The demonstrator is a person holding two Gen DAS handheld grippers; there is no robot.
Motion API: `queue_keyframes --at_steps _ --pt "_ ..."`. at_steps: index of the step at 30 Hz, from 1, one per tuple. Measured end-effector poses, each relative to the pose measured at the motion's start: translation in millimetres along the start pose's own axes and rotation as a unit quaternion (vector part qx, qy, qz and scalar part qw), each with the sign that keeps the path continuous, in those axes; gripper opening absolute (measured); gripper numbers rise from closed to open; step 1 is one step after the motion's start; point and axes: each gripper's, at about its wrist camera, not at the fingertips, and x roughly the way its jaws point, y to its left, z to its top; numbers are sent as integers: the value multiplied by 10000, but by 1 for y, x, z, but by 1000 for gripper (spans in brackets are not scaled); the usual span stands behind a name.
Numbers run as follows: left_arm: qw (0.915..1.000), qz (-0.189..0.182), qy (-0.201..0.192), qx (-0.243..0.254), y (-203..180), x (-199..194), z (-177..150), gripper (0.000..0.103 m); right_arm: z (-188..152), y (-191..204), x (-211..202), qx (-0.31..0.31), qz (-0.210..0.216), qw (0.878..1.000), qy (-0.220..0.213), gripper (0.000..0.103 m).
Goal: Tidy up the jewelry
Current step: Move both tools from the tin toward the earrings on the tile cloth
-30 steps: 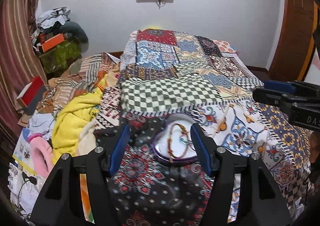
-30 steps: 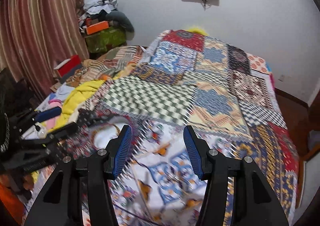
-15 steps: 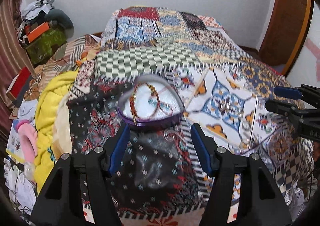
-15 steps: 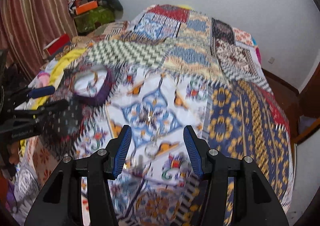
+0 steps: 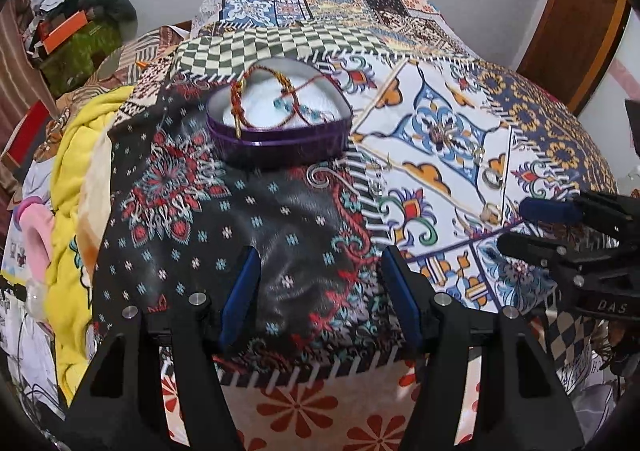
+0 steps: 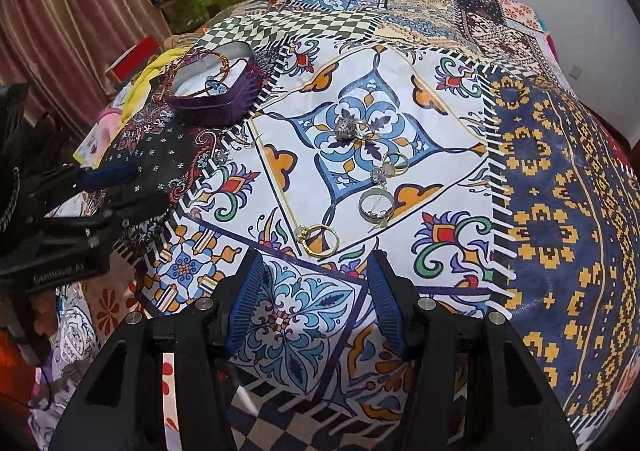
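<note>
Several rings lie loose on the white-and-blue patch of the patterned bedspread point(image 6: 560, 171): a gold ring point(image 6: 318, 239) nearest, a silver ring point(image 6: 375, 205) just beyond it, a smaller gold one point(image 6: 396, 162) further on, and a sparkly silver cluster point(image 6: 352, 128) at the flower's centre. Off to their left sits a purple heart-shaped box point(image 5: 280, 119), open, with a braided red bracelet point(image 5: 256, 99) draped in it. The right gripper point(image 6: 316, 299) hovers just short of the gold ring, jaws spread wide, holding nothing. The left gripper point(image 5: 318, 299) hangs over the dark patch short of the box, jaws equally wide and empty.
</note>
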Motion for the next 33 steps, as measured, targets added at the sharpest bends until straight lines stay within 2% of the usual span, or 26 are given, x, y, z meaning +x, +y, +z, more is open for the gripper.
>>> queue_keyframes --at_steps 6,8,17,27,29,30,32,33 --pt "10000 43 -32 19 -2 0 -1 62 -3 3 2 -52 -58 10000 -45 49" --pt "10000 31 -51 24 -1 0 1 62 -1 5 6 -95 -90 9999 -38 38" --pt "10000 -15 -73 -37 2 4 7 62 3 -1 12 85 114 9999 -74 7" --pt "9994 -307 -97 88 -11 14 23 62 6 -8 -1 117 104 9997 -186 7" --pt "9993 -343 -98 114 -15 19 25 57 6 -7 -4 95 102 9998 -120 8" --pt "9993 -359 -75 115 -16 21 26 54 5 -7 -4 95 126 9999 -70 10" --pt "9992 -398 -12 102 -17 28 28 45 5 -9 -5 120 137 9998 -7 28" --pt "9992 -381 -22 99 -17 30 29 45 5 -10 -6 145 128 9998 -27 33"
